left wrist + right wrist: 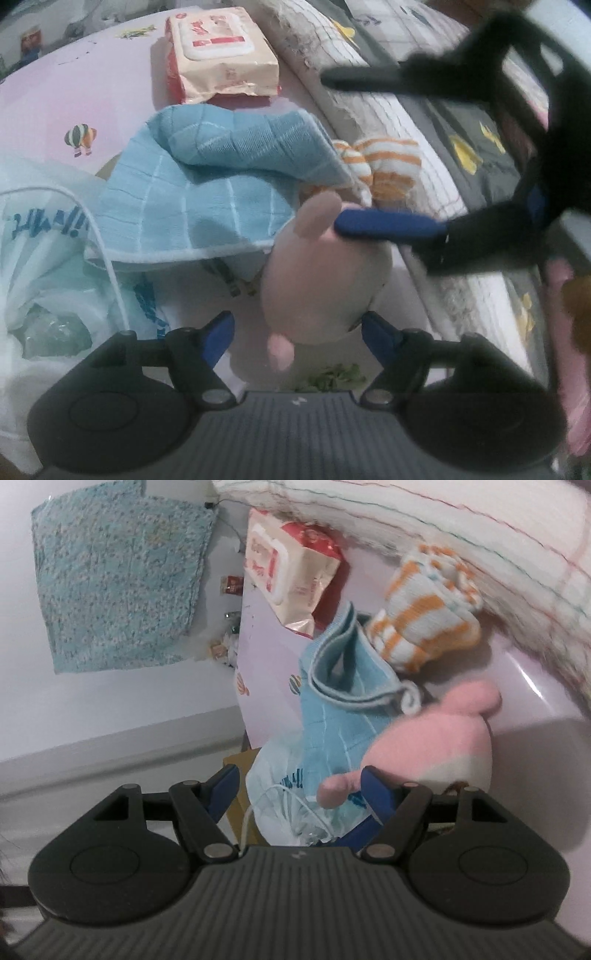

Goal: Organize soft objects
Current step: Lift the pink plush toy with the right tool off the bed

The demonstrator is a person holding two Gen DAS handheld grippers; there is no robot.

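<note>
Plush [325, 280] is the thing to sort here, a pale pink stuffed toy with stubby limbs and a rounded body, lying on the pink sheet [74, 92] just beside the blue towel [192, 192], with the striped socks [388, 166] close behind it. Looks light and squishy, so it should give under the pads rather than slip, and nothing on it seems breakable. I'd take it across the fat middle of the body; the little limbs are easy to catch but would likely let it dangle and swing.

Left gripper [299, 328] has its jaws spread wide with the plush body sitting between them; I can't see the pads actually pressing in. Right gripper [295, 786] is also spread wide, and in the left view one of its blue fingers [388, 225] lies against the top of the plush near a limb, the other finger up in the air well clear.

Towel is soft and floppy too, half draped over a white plastic bag [44, 266]. Wipes pack [218, 55] sits further back.
</note>
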